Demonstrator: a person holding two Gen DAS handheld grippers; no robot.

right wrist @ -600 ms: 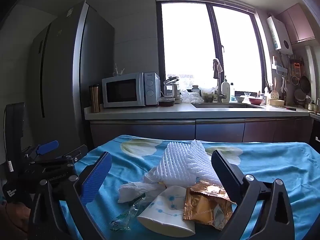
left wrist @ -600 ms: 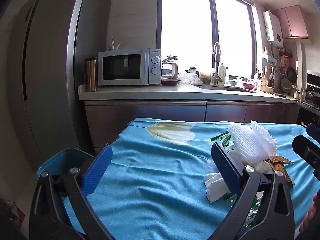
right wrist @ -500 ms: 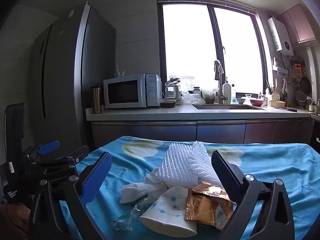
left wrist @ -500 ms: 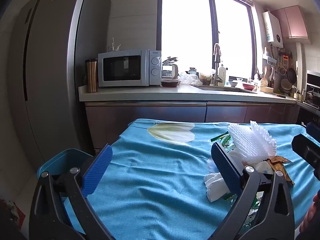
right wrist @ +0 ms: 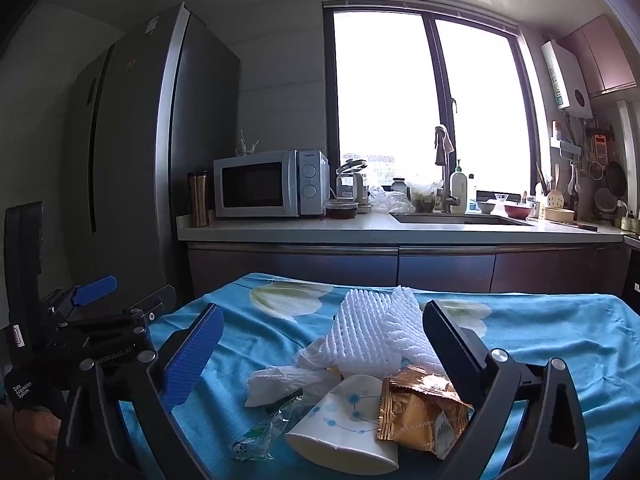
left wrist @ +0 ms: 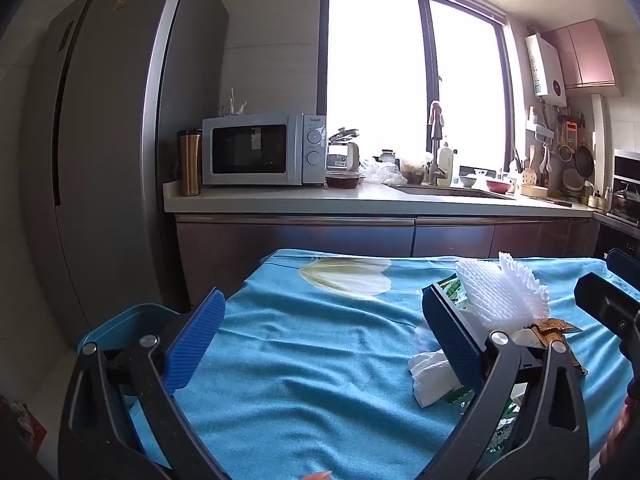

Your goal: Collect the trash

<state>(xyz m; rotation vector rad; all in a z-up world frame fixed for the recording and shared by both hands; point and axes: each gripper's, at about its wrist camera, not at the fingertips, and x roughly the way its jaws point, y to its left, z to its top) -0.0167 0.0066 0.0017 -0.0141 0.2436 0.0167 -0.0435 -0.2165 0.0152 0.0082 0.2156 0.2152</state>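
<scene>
Left tongs (left wrist: 322,322) and right tongs (right wrist: 320,326) wide apart, tilted slightly downward.

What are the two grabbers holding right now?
Nothing. The left gripper and the right gripper both have their fingers wide open, with the trash pile lying untouched on the table.

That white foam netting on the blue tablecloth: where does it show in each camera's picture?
Left wrist view: the foam netting lies at the right, just beyond the right finger.
Right wrist view: the foam netting sits in the middle, atop the trash pile.
Shared landmark: the microwave on the counter.
</scene>
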